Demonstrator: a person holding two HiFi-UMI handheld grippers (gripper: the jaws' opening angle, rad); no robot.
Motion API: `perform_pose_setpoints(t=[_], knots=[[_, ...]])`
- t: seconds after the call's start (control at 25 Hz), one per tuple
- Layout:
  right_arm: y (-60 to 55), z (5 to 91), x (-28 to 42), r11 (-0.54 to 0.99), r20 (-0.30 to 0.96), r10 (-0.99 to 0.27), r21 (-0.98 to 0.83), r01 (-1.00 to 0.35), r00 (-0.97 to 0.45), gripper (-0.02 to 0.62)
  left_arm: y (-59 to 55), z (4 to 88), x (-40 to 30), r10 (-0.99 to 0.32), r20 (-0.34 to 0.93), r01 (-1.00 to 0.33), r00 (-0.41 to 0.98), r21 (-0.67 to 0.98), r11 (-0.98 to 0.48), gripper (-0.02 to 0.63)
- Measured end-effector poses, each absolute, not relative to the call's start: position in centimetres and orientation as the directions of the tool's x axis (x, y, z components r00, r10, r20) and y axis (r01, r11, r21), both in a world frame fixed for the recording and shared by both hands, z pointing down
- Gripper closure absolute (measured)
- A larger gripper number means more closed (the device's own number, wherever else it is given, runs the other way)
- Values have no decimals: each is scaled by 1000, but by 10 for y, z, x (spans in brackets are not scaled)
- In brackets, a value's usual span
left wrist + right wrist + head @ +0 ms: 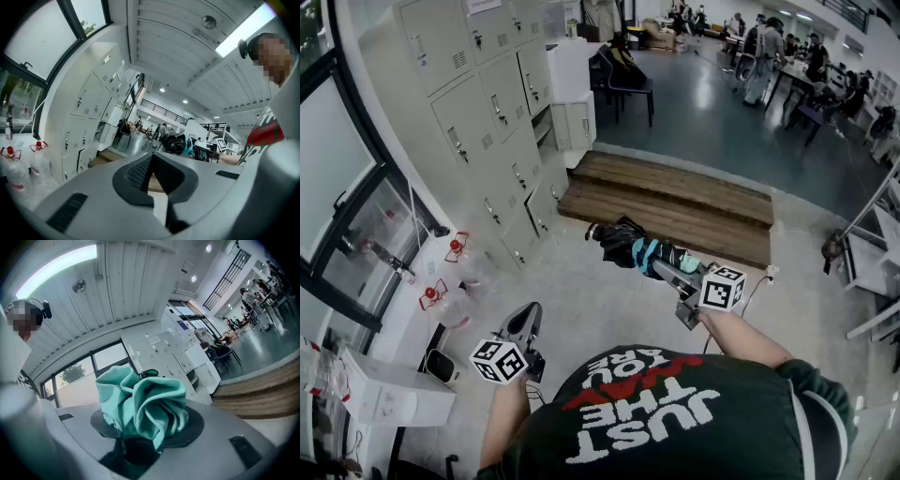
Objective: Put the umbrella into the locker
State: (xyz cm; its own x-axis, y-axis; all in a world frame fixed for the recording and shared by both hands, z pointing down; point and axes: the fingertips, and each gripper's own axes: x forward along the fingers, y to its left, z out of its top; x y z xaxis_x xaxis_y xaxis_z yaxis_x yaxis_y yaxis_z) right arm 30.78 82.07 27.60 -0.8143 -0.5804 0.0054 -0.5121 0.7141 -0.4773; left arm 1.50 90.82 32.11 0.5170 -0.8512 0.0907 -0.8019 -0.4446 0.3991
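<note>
Teal-and-black umbrella (630, 246) is sitting folded in the right claw (668, 270) in the head view. It's sticking out level past the claw's tips, so the pick-up part is looking done. The left claw (523, 324) is hanging lower and off to the other side, carrying nothing. The lockers (487, 112) are standing ahead of the left claw and to its left, well apart from both claws. Nearly every door I can make out is looking shut.

In the left gripper view, the jaws are sitting together with nothing between them. The umbrella is showing beyond them to the right, and the lockers are running along the left.

In the right gripper view, the jaws are clamping on bunched teal fabric, with black fabric down nearer the claw's base. The lockers are showing past the umbrella, still far off.

So my guess is we're maybe a third of the way. What's remaining is getting over to the lockers, getting a door open (probably a job for the free left claw), and sliding the umbrella in.
</note>
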Motion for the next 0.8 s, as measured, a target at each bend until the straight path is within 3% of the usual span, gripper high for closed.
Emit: perform_pose_setpoints(t=[0.8], knots=[[819,276,296,711,3,-585,-479,-515,-811,374,907,323,5,-843,69,-787,533,406,-465,598]])
